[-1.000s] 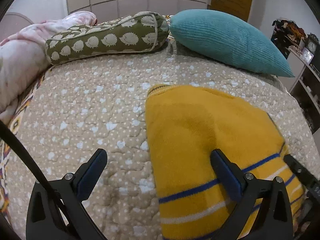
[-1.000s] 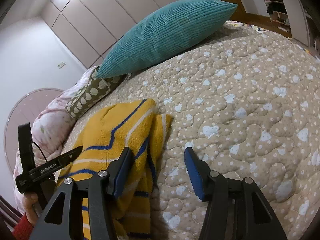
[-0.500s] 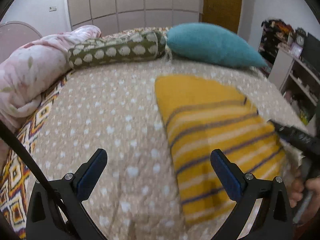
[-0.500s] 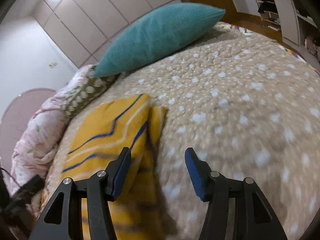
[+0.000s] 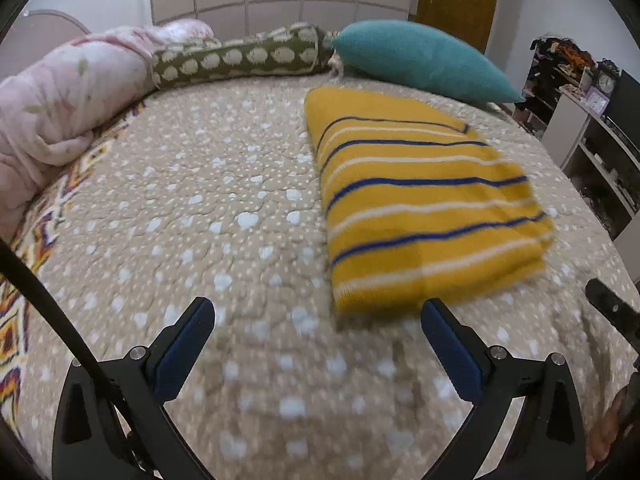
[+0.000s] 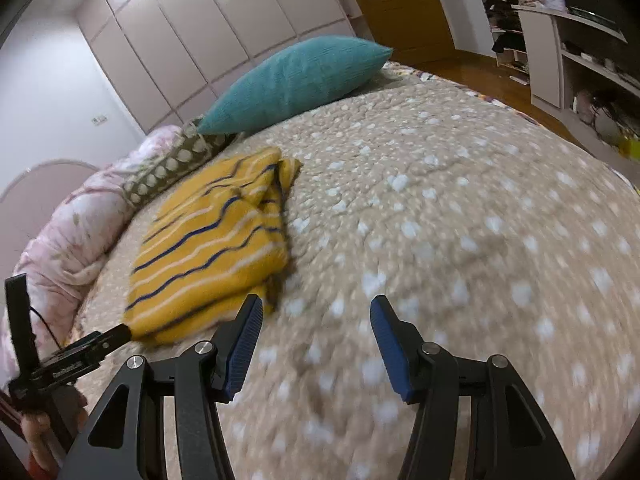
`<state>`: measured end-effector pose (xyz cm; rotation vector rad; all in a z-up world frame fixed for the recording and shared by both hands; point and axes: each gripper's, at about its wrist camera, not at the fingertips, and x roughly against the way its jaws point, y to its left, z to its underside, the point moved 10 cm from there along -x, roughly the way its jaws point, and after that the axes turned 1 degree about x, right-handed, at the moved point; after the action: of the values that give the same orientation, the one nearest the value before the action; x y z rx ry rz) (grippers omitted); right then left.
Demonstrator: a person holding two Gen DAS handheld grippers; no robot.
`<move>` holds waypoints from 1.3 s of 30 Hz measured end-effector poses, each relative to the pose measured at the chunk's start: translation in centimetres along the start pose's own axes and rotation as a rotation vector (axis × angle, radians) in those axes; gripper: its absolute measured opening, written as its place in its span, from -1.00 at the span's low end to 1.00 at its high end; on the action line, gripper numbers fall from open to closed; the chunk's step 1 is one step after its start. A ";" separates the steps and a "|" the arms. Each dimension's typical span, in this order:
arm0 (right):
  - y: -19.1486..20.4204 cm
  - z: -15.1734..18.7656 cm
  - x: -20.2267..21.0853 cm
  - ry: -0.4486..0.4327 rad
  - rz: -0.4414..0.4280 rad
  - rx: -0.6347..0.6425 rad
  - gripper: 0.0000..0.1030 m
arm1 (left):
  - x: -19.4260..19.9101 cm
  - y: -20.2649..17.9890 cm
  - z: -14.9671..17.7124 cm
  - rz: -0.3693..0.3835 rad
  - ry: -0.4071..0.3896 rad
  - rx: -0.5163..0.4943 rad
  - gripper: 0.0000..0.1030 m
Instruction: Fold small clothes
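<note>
The yellow striped top (image 5: 420,204) is seen folded on the bed (image 5: 224,200), middle right of the frame. Both the left claw (image 5: 318,340) and right claw (image 6: 316,340) are held apart, empty. Folding looks done; nothing more seems needed.

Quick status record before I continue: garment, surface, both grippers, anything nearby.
garment: yellow striped sweater, folded into a rectangle, lying flat
surface: dotted beige quilt
left gripper: open, empty, short of the sweater's near edge
right gripper: open, empty, over bare quilt beside the sweater
nearby: teal pillow, green patterned bolster, pink blanket
</note>
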<state>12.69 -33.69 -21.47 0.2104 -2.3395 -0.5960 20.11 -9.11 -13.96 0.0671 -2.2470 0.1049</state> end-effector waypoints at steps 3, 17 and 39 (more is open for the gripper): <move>0.7 1.1 1.7 -0.007 0.056 0.079 0.18 | 2.9 -0.4 0.6 -0.009 -0.064 0.011 0.99; 4.0 0.2 6.1 -0.080 0.143 0.150 0.29 | 10.2 -1.0 0.3 -0.105 -0.203 -0.022 0.99; 6.5 2.3 3.1 -0.018 0.180 0.263 0.32 | 8.1 -0.3 2.9 -0.109 -0.098 -0.023 0.99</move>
<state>8.92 -28.15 -18.02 0.1119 -2.4176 -0.2023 12.83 -9.80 -9.44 0.1854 -2.3369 0.0177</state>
